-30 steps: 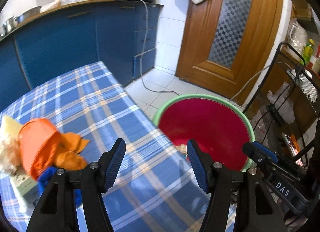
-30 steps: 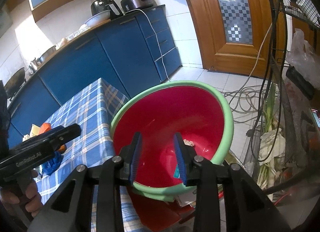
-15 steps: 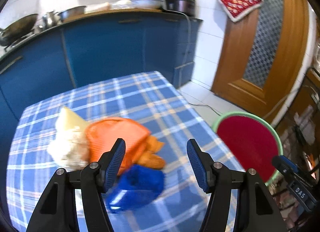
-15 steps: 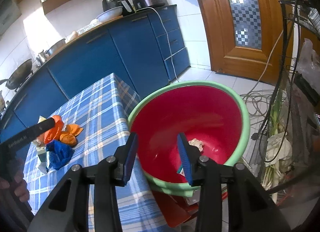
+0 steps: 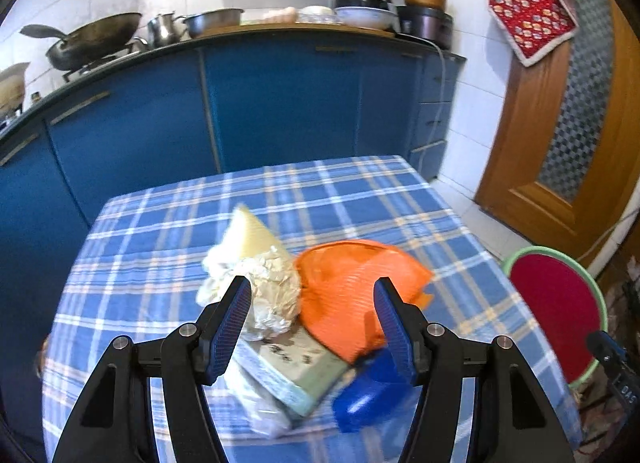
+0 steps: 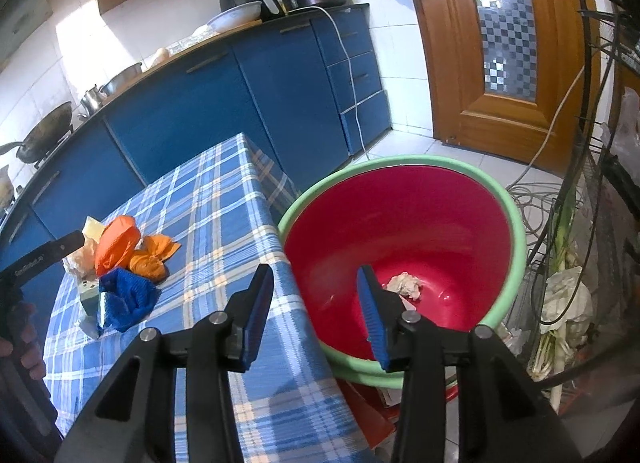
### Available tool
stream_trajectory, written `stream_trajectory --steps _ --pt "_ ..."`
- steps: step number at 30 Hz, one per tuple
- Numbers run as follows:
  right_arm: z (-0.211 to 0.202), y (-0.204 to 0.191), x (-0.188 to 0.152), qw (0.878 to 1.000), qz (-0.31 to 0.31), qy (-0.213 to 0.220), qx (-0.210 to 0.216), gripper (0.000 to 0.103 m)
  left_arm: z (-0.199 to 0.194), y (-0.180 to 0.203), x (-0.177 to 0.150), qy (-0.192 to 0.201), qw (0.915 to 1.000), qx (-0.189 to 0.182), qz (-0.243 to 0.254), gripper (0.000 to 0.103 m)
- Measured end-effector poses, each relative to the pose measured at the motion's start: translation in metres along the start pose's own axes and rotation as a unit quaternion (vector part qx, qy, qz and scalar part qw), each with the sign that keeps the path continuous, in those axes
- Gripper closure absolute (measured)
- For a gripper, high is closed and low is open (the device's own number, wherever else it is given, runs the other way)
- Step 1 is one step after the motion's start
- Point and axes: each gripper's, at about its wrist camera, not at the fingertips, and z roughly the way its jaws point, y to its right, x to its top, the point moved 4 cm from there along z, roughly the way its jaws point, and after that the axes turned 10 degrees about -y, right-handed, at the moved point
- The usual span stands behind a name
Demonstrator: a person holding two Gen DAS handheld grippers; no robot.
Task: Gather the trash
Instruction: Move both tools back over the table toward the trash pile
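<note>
Item 1, left gripper (image 5: 312,321): jaws apart, nothing gripped, hanging over the trash heap on the blue plaid tablecloth (image 5: 160,247). Item 2, trash heap, 5 pieces touching one another near the table's middle: an orange plastic bag (image 5: 352,295); a crumpled foil-and-paper wad (image 5: 264,291) with a pale yellow wedge (image 5: 250,235) behind it; a flat printed carton (image 5: 292,367) lying under the wad and bag; a blue crumpled bag (image 5: 368,395) at the near right, blurred. Item 3, right gripper (image 6: 316,315): jaws released and just opening wider, nothing between them, poised above the table edge and the rim of the basin. Item 4, red basin with green rim (image 6: 516,223): standing on the floor just beside the table, holding 1 crumpled white paper wad (image 6: 405,285) at its bottom. Item 5, background: blue cabinets (image 5: 280,103), a wok (image 5: 92,39), a wooden door (image 6: 492,43).
</note>
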Motion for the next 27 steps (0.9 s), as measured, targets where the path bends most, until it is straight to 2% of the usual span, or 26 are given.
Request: stream_trajectory --steps 8,15,17,19,20,27 --pt "0.004 -0.010 0.000 1.000 -0.010 -0.005 0.000 0.057 0.016 -0.020 -0.003 -0.010 0.9995 0.023 -0.017 0.038" --pt "0.006 -0.015 0.000 1.000 -0.017 -0.008 0.000 0.057 0.024 -0.029 -0.006 -0.013 0.9995 0.010 -0.028 0.038" --pt "0.006 -0.017 0.000 1.000 -0.019 -0.010 0.001 0.057 0.025 -0.031 -0.006 -0.012 0.9995 0.005 -0.030 0.044" --pt "0.007 -0.018 0.000 1.000 -0.020 -0.011 0.003 0.057 0.026 -0.032 -0.006 -0.015 0.9994 -0.003 -0.031 0.060" --pt "0.008 -0.019 -0.001 1.000 -0.020 -0.012 0.004 0.057 0.027 -0.032 -0.007 -0.017 0.9993 -0.007 -0.031 0.063" --pt "0.008 -0.026 -0.002 0.999 -0.028 -0.015 0.006 0.057 0.025 -0.032 -0.008 -0.013 0.9991 -0.026 -0.030 0.072"
